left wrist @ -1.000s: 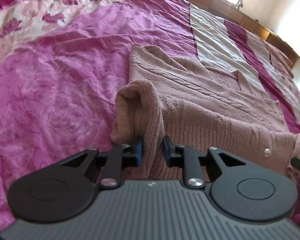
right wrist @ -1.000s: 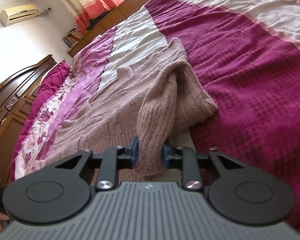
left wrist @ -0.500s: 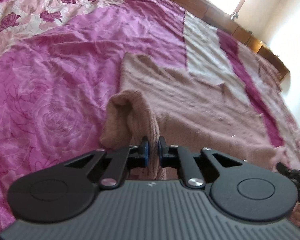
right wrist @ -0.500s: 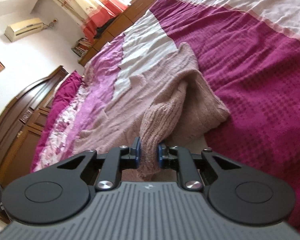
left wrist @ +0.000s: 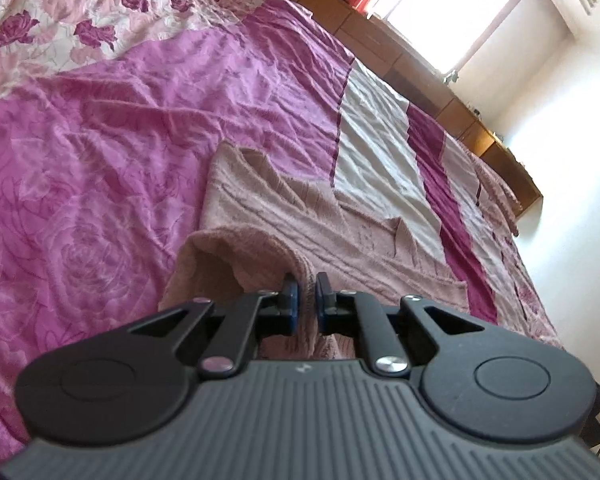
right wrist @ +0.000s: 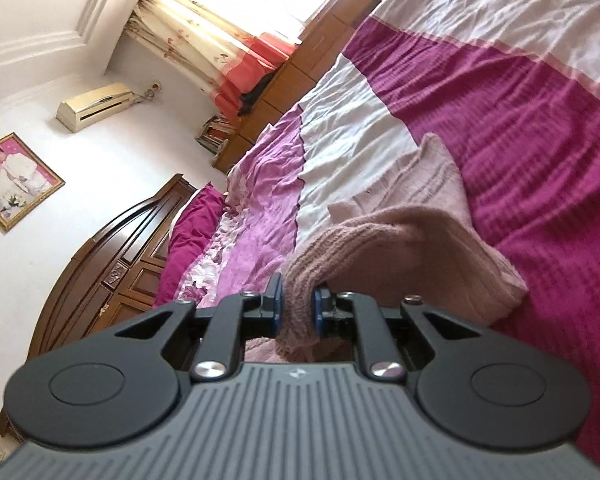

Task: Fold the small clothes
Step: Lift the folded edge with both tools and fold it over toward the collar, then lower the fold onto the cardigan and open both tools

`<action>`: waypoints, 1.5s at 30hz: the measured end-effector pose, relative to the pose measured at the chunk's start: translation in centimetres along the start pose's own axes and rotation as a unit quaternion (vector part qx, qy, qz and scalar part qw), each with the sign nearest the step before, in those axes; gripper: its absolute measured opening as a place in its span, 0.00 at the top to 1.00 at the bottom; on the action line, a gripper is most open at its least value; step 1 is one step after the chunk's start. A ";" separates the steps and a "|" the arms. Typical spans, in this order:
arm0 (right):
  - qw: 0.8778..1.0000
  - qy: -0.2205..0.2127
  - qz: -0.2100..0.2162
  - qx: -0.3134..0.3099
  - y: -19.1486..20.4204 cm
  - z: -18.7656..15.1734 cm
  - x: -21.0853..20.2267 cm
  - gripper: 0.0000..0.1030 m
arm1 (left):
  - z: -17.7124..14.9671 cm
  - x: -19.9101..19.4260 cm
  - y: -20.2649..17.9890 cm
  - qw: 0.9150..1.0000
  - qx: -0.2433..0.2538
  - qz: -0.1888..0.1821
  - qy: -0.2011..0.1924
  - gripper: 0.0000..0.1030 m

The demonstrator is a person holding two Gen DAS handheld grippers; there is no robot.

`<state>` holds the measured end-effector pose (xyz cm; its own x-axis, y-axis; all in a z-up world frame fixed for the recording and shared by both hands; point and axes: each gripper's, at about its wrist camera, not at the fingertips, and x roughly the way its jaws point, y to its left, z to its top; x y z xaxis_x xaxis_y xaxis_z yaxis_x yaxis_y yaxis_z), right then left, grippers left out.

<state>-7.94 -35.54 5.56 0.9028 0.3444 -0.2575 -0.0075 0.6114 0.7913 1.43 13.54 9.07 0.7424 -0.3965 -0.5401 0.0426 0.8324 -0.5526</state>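
I have both claws on the near hem of the pink knitted sweater [left wrist: 300, 216], 1 at each corner, and the rest of the garment runs straight away from me across the magenta bedspread [left wrist: 100, 140] toward its far edge, where it lies flat with its long axis pointing ahead of both cameras. That is what the coming move turns on, as I judge it: the free far end is directly in front of each claw, so carrying the held hem forward and over should lay it onto the flat part. Neither hand is plainly nearer; each holds its own corner and the cloth humps up just ahead of the pads. The left gripper [left wrist: 305, 300] is pinched narrow, its blue pads [left wrist: 290, 304] pressing a thin fold of knit between them, with the lifted corner forming an open tunnel to the left of the jaws. The right gripper [right wrist: 298, 304] has just been closing and now clamps a thicker bunch of ribbed edge of the sweater [right wrist: 400, 232], so its pads [right wrist: 319, 312] stand slightly further apart. In the right view the lifted corner drapes off to the right and down onto the darker textured blanket [right wrist: 540, 140]. I would watch that the thick bunch does not slip.
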 end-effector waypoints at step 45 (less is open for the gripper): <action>0.988 -0.032 -0.140 -0.054 -2.7 5.9 17.3 0.46 | 7.9 14.0 0.2 0.985 0.103 0.141 -0.013 0.48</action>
<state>10.22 -35.50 2.25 0.9011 0.1082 -0.4199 0.2033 0.7500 0.6294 17.09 11.23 6.43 0.7605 -0.1311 -0.6359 -0.0347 0.9698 -0.2415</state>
